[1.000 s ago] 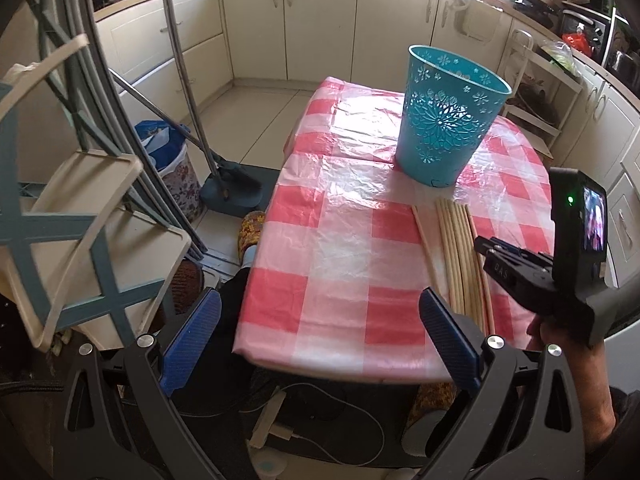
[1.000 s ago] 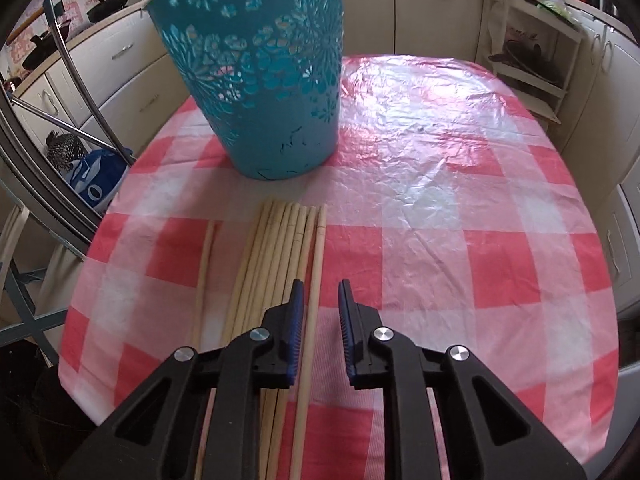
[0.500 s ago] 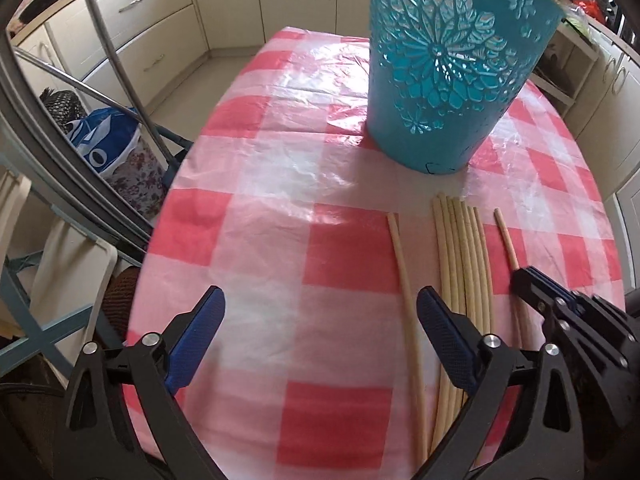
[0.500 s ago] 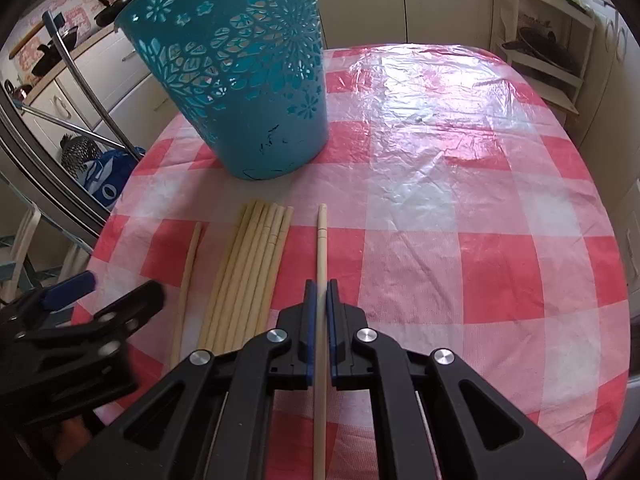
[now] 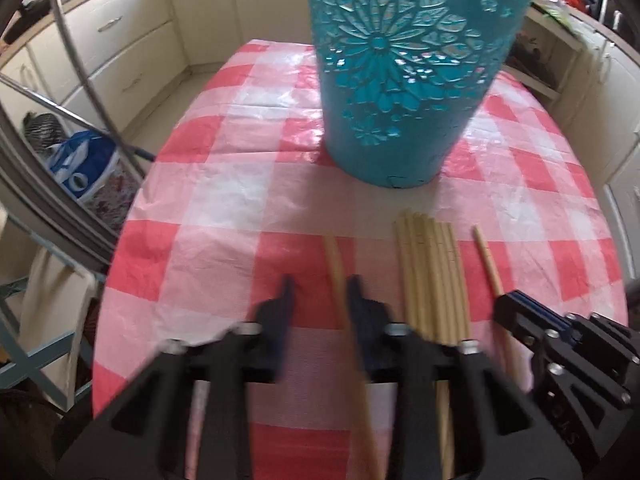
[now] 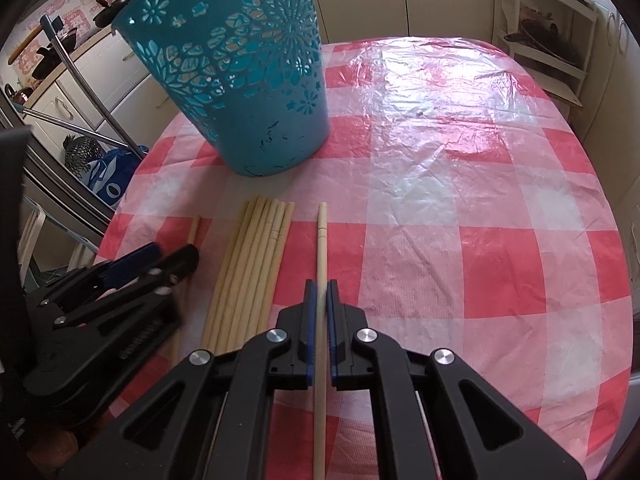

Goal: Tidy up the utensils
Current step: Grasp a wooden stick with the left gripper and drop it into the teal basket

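Observation:
A teal cut-out basket (image 5: 404, 72) (image 6: 244, 84) stands on the red-and-white checked tablecloth (image 6: 460, 208). Several wooden chopsticks (image 6: 252, 272) (image 5: 432, 272) lie in a bundle in front of it. My right gripper (image 6: 321, 300) is shut on a single chopstick (image 6: 321, 240) just right of the bundle; it also shows in the left wrist view (image 5: 516, 312). My left gripper (image 5: 318, 300) is blurred, its jaws partly closed around a lone chopstick (image 5: 334, 260) left of the bundle, a gap still showing on its left side. It also shows in the right wrist view (image 6: 168, 258).
Cream kitchen cabinets (image 5: 116, 52) ring the room. A blue bag (image 5: 80, 168) and metal chair legs (image 5: 72, 60) stand to the left of the table. A white shelf rack (image 6: 548, 36) is at the far right. The table edge (image 5: 104, 320) is close on the left.
My left gripper has moved in over the table and narrowed its jaws around the lone left chopstick. My right gripper closed on the rightmost chopstick and has held it still since.

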The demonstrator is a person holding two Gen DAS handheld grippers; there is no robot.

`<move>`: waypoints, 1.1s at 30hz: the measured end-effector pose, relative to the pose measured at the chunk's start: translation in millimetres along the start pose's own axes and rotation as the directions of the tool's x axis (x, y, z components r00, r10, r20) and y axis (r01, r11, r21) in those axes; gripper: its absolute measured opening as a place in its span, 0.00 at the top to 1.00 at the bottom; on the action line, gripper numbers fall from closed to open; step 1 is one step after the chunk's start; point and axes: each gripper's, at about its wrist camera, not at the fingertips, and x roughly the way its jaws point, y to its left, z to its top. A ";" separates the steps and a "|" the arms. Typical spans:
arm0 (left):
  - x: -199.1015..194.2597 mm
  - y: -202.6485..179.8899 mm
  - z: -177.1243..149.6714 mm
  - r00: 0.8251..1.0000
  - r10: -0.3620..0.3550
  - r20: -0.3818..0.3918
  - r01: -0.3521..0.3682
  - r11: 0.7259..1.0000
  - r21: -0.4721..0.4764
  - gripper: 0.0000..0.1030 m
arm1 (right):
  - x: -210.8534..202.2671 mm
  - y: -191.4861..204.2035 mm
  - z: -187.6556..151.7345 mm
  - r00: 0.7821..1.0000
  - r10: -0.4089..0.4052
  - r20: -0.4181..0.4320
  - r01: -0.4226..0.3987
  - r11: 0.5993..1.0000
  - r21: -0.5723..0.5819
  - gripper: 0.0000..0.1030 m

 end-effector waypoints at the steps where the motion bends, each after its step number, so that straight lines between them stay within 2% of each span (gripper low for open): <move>1: 0.2 2.2 0.7 0.999 -0.031 -0.006 0.031 0.999 -0.006 0.95 | 0.2 0.6 -0.3 1.000 -0.002 0.000 0.002 1.000 -0.002 0.94; 2: 0.7 7.0 0.8 0.996 -0.094 -0.013 0.094 0.995 -0.018 0.96 | 0.5 1.3 -0.5 1.000 -0.006 0.000 0.006 1.000 -0.003 0.94; 4: 0.3 15.7 1.0 0.988 -0.156 -0.016 0.155 0.987 -0.044 0.96 | 0.7 2.7 -0.8 1.000 -0.011 0.003 0.011 1.000 -0.005 0.94; 10: -32.7 37.5 1.9 0.960 -0.269 0.081 0.274 0.959 -0.067 0.96 | 0.5 2.5 -1.2 1.000 -0.011 0.005 0.011 1.000 -0.001 0.94; 14: -73.4 49.8 15.4 0.917 -0.347 0.195 0.366 0.928 -0.070 0.96 | 0.2 2.0 -1.4 1.000 -0.006 0.002 0.006 1.000 0.002 0.94; 15: -84.6 50.4 22.1 0.903 -0.362 0.232 0.386 0.920 -0.068 0.96 | 0.2 2.0 -1.8 1.000 -0.004 0.001 0.004 1.000 0.003 0.94; 16: -101.3 53.4 29.5 0.882 -0.376 0.285 0.408 0.911 -0.061 0.96 | 0.1 2.0 -2.0 1.000 -0.003 0.000 0.003 1.000 0.003 0.94; 19: -133.9 55.7 51.6 0.830 -0.376 0.411 0.429 0.902 -0.042 0.96 | 0.2 2.4 -2.2 1.000 -0.003 0.000 0.003 1.000 0.003 0.94; 20: -145.5 55.2 63.7 0.805 -0.369 0.464 0.437 0.899 -0.043 0.96 | 0.2 2.4 -2.3 1.000 -0.003 -0.001 0.003 1.000 0.004 0.94; 22: -160.6 52.8 84.8 0.765 -0.353 0.539 0.447 0.893 -0.049 0.96 | 0.4 2.7 -2.4 1.000 -0.002 0.000 0.002 1.000 0.003 0.94; 24: -172.7 47.3 106.5 0.716 -0.322 0.620 0.448 0.893 -0.053 0.96 | 0.8 3.1 -2.5 1.000 0.001 0.000 -0.001 1.000 0.005 0.94; 25: -176.3 43.9 119.8 0.684 -0.308 0.661 0.450 0.892 -0.050 0.96 | 0.9 2.9 -2.6 1.000 0.003 0.000 -0.003 1.000 0.006 0.94; 29: -178.0 22.8 162.5 0.633 -0.246 0.734 0.415 0.908 -0.053 0.96 | 1.2 2.0 -1.3 1.000 0.014 -0.002 -0.014 1.000 0.014 0.94; 31: -172.5 15.9 178.6 0.627 -0.218 0.748 0.399 0.914 -0.068 0.96 | 1.0 1.2 -1.0 1.000 0.019 -0.003 -0.019 1.000 0.018 0.94; 33: -159.8 10.4 193.1 0.634 -0.171 0.755 0.361 0.928 -0.092 0.96 | 0.5 0.5 -0.6 1.000 0.026 -0.005 -0.026 0.999 0.021 0.94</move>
